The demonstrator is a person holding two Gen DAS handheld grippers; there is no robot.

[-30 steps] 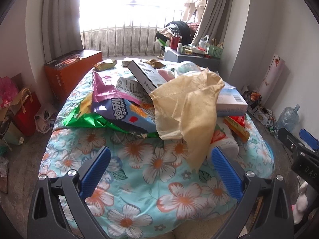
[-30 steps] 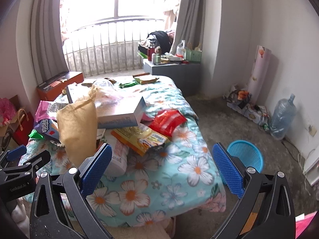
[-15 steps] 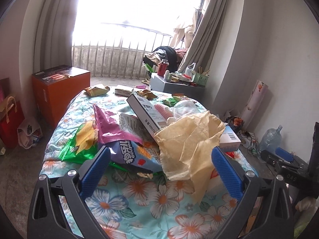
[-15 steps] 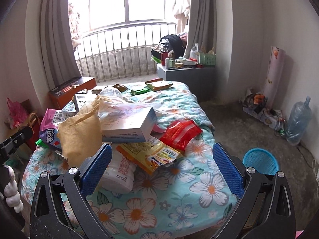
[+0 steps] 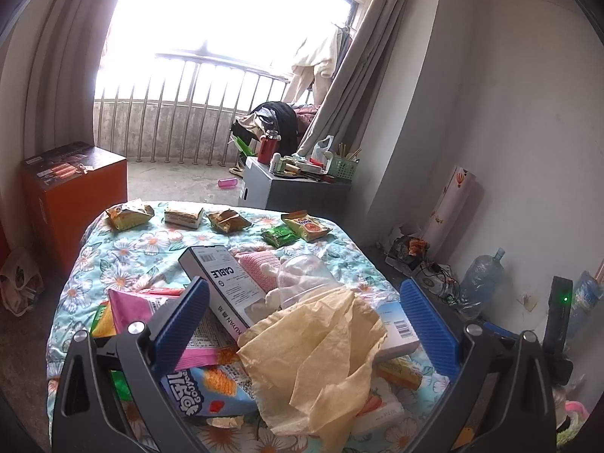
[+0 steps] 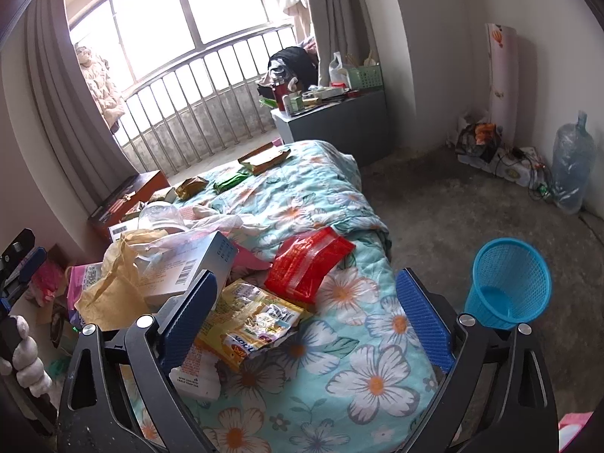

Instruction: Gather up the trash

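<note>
While both wrist views face the floral bed (image 5: 124, 253) piled with trash, each catches things the other misses. Left wrist view, left to right: orange box (image 5: 75, 185) on the floor by the curtain, pink snack bag (image 5: 139, 307) and blue snack bag (image 5: 211, 392) at the bed's near edge, white CABLE box (image 5: 222, 283) tilted on the heap, clear plastic cup (image 5: 305, 275) behind a crumpled tan paper bag (image 5: 321, 355). A row of small wrappers (image 5: 130, 216) lies along the far edge of the bed, only partly seen from the right wrist. Left gripper (image 5: 302, 336) hovers over the tan bag, jaws wide, nothing pinched.

Right wrist view, left to right: the other tool and gloved fingers (image 6: 26, 358) at the frame edge, tan paper bag (image 6: 113, 283) against a white barcode box (image 6: 188, 264), yellow snack packet (image 6: 249, 321) flat and crinkled, with its edge just beside the left pad, red foil packet (image 6: 305, 268) beside it, then bare floor with a blue mesh basket (image 6: 506, 283) standing upright off the bed's near corner. That basket does not show in the left view. Right gripper (image 6: 305, 321) stands wide, its jaws just closing a little, yellow packet partly between them, pads not pressing. Water jug (image 6: 572, 166) stands far right at the wall.
</note>
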